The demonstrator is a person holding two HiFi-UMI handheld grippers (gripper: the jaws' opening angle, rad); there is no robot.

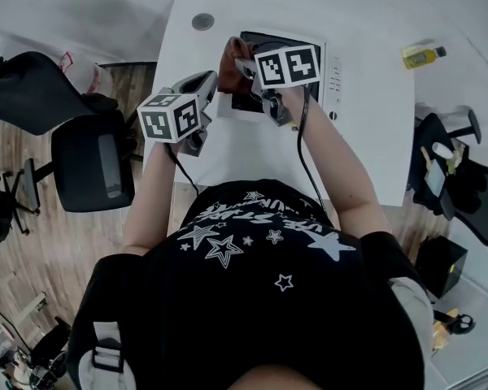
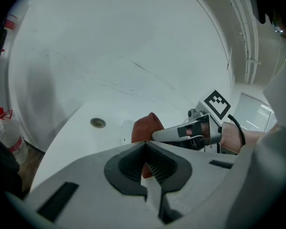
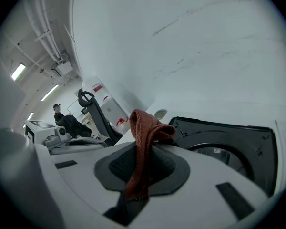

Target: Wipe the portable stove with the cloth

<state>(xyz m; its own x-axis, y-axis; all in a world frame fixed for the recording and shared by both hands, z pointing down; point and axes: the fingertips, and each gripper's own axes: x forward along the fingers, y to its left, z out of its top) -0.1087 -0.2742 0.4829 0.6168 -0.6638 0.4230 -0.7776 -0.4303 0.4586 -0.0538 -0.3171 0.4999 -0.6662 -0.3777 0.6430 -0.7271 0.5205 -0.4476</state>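
The portable stove point(image 1: 321, 71), white with a black top point(image 3: 229, 142), sits at the far side of the white table point(image 1: 374, 128). My right gripper point(image 1: 246, 62) hovers over the stove's left edge, shut on a rust-red cloth point(image 1: 230, 65). In the right gripper view the cloth point(image 3: 144, 128) stands up in a fold between the jaws of that gripper point(image 3: 140, 168). The left gripper point(image 1: 206, 81) hangs just left of the stove, shut with nothing in it point(image 2: 145, 151). In the left gripper view the cloth point(image 2: 145, 124) and the right gripper point(image 2: 159, 135) lie straight ahead.
A round cable grommet point(image 1: 202, 21) is set in the table behind the stove. A yellow oil bottle point(image 1: 423, 54) lies on the floor at the far right. Office chairs stand left point(image 1: 93, 161) and right point(image 1: 459, 181) of the table.
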